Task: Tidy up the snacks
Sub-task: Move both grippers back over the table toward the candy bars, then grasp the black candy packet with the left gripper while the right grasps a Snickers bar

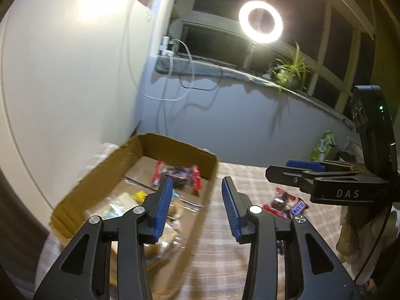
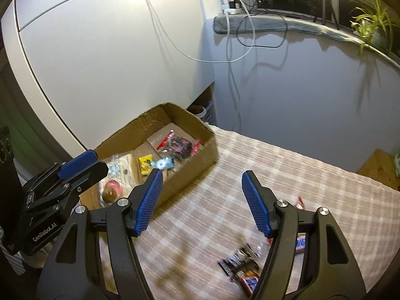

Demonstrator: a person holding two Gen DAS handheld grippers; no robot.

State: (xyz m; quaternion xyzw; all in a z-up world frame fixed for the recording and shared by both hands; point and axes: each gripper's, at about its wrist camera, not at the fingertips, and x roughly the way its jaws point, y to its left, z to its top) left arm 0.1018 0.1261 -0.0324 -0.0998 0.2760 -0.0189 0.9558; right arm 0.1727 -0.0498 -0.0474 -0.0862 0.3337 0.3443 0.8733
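The left gripper (image 1: 197,195) hangs with its blue-padded jaws spread wide and nothing between them, poised over the near right wall of the cardboard box (image 1: 75,190). From that spot it could drop straight into the box or swing out to the cloth, which seems to be why it waits on the boundary.

The right gripper (image 2: 200,192) is also wide apart and empty, held above the checked tablecloth (image 2: 287,165) a little to the right of the box. Close under and beside its right finger lies a small loose heap of wrapped sweets: a dark-wrapped bar (image 2: 240,257), a blue-and-white Snickers-style bar (image 2: 250,281), and part of another wrapper behind the finger. These are probably what remains to be sorted, and the open jaws suit a reach down for one of them.

The box sits open-topped on the table's left side, against the white cabinet, so things can be lowered in from above. Already inside are a red-and-black candy bag (image 2: 178,146) at the far end, then a yellow packet (image 2: 145,163), a pale blue wrapper (image 2: 163,163), and a clear bag of round biscuits (image 2: 113,187) nearer.

In the left wrist view a green packet (image 1: 322,145) stands well apart at the table's far right.
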